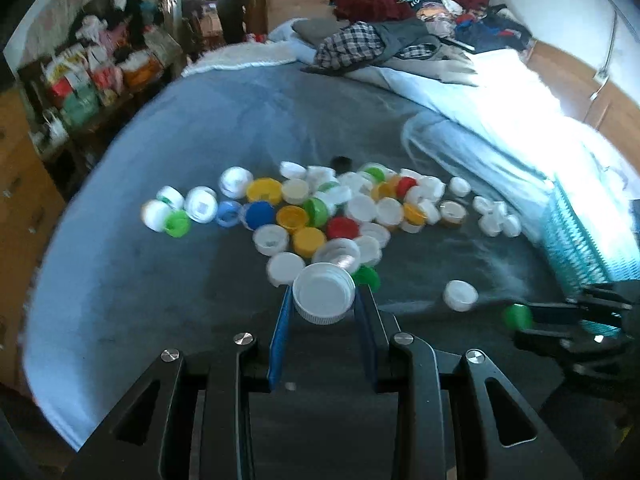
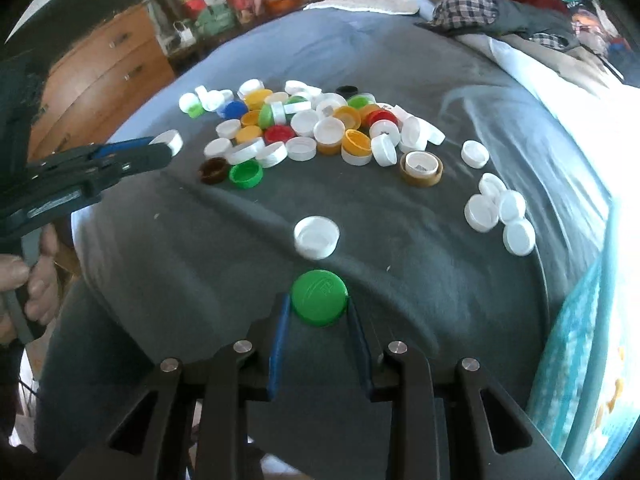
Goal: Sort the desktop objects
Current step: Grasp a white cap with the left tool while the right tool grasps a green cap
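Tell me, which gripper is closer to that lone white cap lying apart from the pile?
Right. The right gripper sits just short of the lone white cap; the left gripper is off beside the pile.

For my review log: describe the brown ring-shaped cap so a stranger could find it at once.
Start at the big pile of bottle caps on the grey blanket. At the pile's near right edge sits the brown ring cap, open side up. Unlike its neighbours, it has a smaller white cap nested inside it.

White cap (image 1: 324,298) open-side-up, green cap (image 2: 319,298) top-up, both clamped; mixed caps (image 2: 308,128) heaped on blanket.
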`<act>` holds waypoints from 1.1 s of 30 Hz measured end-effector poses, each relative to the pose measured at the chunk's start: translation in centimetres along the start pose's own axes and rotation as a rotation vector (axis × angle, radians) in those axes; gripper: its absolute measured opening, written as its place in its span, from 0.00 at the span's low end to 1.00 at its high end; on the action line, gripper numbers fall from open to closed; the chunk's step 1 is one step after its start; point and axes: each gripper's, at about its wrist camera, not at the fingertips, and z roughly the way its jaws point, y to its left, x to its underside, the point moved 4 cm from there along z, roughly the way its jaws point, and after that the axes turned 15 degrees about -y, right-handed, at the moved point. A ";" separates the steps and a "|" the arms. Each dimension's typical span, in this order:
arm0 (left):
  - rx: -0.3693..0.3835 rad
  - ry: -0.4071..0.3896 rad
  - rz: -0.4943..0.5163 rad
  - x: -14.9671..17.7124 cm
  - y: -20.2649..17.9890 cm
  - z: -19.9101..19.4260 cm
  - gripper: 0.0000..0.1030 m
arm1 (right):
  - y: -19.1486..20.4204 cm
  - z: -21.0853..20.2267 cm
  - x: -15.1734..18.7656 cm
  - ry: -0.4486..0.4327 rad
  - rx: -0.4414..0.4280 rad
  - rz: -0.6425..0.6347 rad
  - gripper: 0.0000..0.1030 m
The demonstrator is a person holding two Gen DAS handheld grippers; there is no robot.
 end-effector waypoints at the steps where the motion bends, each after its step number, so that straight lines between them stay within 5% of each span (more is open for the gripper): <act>1: -0.015 -0.014 0.015 -0.3 -0.1 -0.4 0.26 | 0.2 -0.4 0.0 -0.012 0.003 0.005 0.30; 33: -0.165 -0.193 0.195 -5.2 -3.0 -5.4 0.26 | 2.4 -12.0 -4.5 -0.280 0.021 -0.051 0.30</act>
